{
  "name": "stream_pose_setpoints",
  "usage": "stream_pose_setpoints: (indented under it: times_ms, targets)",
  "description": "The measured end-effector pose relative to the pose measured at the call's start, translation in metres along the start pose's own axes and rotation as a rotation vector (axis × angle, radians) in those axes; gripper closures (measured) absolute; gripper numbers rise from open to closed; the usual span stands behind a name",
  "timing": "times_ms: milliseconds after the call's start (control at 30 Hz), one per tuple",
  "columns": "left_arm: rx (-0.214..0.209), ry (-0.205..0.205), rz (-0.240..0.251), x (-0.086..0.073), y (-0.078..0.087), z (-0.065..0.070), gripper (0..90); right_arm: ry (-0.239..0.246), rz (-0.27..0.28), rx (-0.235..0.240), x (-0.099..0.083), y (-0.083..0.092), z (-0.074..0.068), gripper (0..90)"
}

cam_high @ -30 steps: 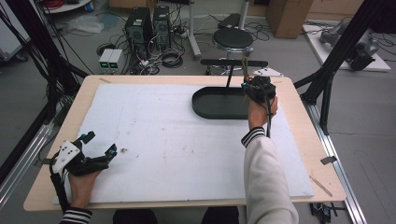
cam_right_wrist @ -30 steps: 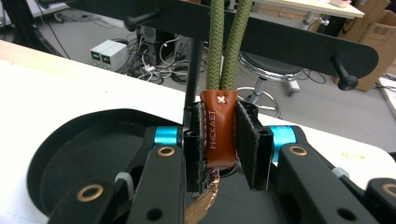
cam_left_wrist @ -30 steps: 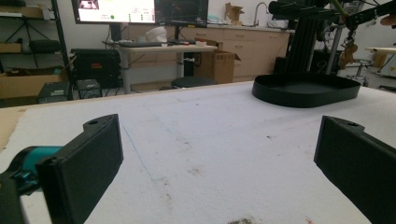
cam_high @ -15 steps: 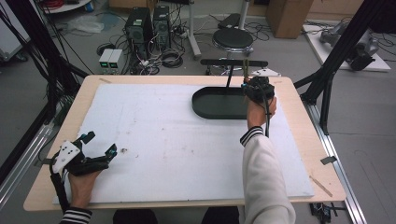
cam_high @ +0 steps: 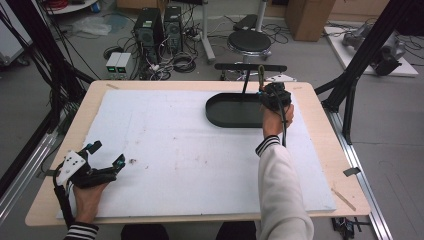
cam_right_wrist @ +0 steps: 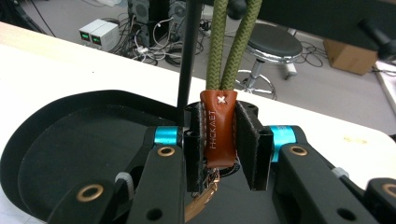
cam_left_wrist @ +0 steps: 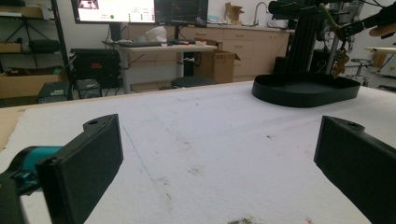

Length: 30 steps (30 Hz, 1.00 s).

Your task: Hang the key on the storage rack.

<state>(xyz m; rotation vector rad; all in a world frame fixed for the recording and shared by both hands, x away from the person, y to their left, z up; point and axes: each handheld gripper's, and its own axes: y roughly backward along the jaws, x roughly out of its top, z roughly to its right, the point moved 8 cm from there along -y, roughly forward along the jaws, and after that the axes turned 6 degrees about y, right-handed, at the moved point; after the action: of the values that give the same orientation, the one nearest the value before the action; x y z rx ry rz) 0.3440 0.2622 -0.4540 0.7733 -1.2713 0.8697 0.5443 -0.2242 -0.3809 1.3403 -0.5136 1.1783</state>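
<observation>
A brown leather key fob (cam_right_wrist: 219, 130) hangs on a doubled olive-green cord (cam_right_wrist: 229, 42). My right gripper (cam_right_wrist: 220, 140) is shut on the fob, one pad on each side of it. A metal ring shows just below the fob. It is held over the right end of a black oval tray (cam_high: 225, 112), beside the thin upright post (cam_right_wrist: 188, 56) of a black stand whose crossbar (cam_high: 250, 66) spans above. In the high view my right gripper (cam_high: 272, 95) is raised at the tray's far right. My left gripper (cam_high: 107, 153) rests open and holds nothing at the front left of the white sheet.
A white foam sheet (cam_high: 175, 150) covers most of the wooden table (cam_high: 320, 150). Behind the table are a round stool (cam_high: 248, 42), computer towers (cam_high: 155, 25) and loose cables. Black frame struts (cam_high: 360, 70) stand at the right.
</observation>
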Motion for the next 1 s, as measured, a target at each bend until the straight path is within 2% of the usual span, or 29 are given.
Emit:
stream_pose_setpoints:
  times_ms: [300, 567, 667, 867, 933, 1000]
  targets:
    - [0.0, 0.001, 0.0, 0.0, 0.0, 0.0, 1.7, -0.037, -0.001, 0.012, -0.005, -0.014, -0.001, 73.5]
    - [0.0, 0.001, 0.0, 0.0, 0.0, 0.0, 1.7, -0.031, -0.016, 0.017, -0.004, -0.021, 0.0, 73.5]
    - [0.0, 0.002, 0.001, 0.0, 0.0, 0.0, 1.7, -0.047, -0.017, 0.021, -0.005, -0.024, 0.0, 73.3]
    - [0.0, 0.001, -0.001, 0.0, 0.0, 0.0, 1.7, -0.049, -0.012, 0.037, -0.006, -0.026, 0.0, 71.7]
    - [0.0, 0.0, -0.001, 0.0, 0.0, 0.0, 1.7, -0.048, -0.006, 0.052, -0.006, -0.027, 0.0, 64.6]
    - [0.0, 0.0, -0.003, 0.0, 0.0, 0.0, 1.7, -0.075, 0.005, 0.057, -0.007, -0.028, 0.0, 42.6]
